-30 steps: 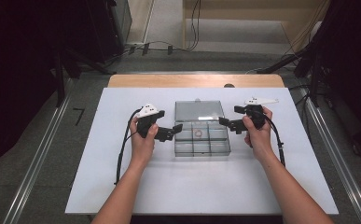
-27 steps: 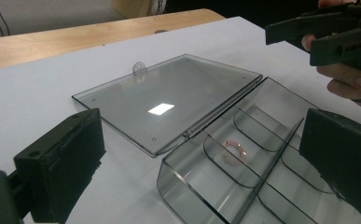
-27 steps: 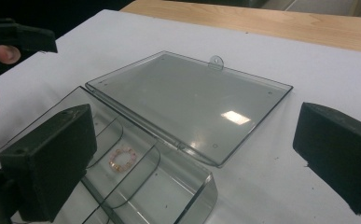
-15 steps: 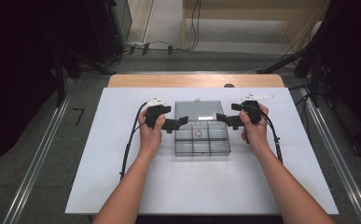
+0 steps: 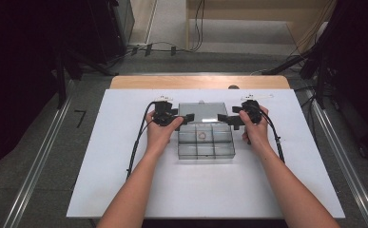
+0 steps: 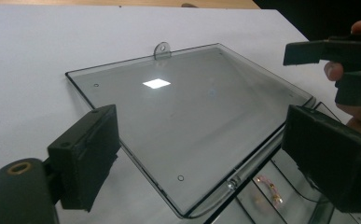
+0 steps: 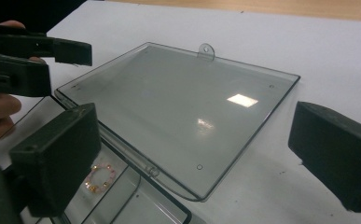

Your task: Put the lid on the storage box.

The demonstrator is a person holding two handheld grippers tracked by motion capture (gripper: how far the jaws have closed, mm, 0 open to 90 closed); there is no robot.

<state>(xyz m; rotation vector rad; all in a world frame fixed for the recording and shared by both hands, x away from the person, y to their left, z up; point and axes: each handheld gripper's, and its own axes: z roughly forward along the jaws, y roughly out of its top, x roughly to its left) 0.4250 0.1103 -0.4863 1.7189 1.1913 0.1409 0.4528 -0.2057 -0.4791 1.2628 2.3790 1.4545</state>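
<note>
Clear smoky plastic: a compartment box point(image 5: 205, 144) sits mid-bench on the white bench point(image 5: 124, 190) surface, lid point(image 5: 201, 111) swung fully open and lying flat on the far side of the tray, hinged along the shared edge. Small hang tab point(image 6: 161, 48) at the lid's far edge, pointing away from the person. Tray divided into cells; one cell near the hinge holds a small beaded ring point(image 7: 96, 179), pinkish with gold beads.

Left hand-held gripper point(image 5: 184, 118) at the lid's left rear corner, jaws pointing inward toward the box. Jaws spread and have just been closing a little; the lid's corner lies between them in the left gripper view, pads not pressing on it.

Right hand-held gripper point(image 5: 225, 118) mirrors it at the lid's right side, jaws pointing inward. In the right gripper view its jaws stand wide, one over the tray near the hinge, the other over bare bench beyond the lid edge; nothing pinched.

Both hands rest low, close to the bench surface, cables point(image 5: 136, 142) trailing back toward the person.
</note>
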